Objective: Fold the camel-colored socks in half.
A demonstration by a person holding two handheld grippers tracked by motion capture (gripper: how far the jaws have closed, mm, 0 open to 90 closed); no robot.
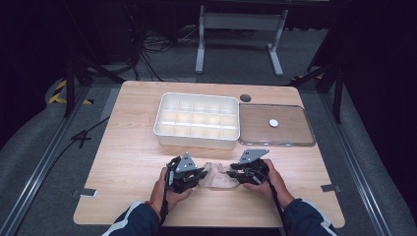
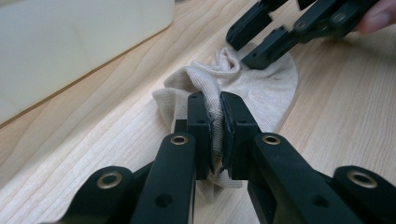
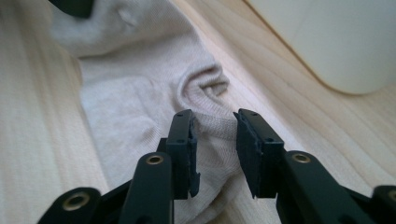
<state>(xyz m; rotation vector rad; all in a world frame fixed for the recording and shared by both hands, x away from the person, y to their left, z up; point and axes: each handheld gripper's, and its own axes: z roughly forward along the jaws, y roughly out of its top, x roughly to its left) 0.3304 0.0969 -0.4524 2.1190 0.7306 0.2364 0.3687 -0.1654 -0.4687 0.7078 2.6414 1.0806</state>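
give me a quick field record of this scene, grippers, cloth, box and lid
work in hand: beige sock on the wooden table, between both grippers
left hand-held gripper: shut on the sock, fabric pinched between its pads
right hand-held gripper: open, jaws apart over the sock's edge
white divided box: behind the sock, compartments look empty
clear lid: flat to the right of the box, touching or nearly so
white round piece: on the lid

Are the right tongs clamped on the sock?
No: in the right gripper view the right tongs stand apart, with the beige sock lying slack between them.
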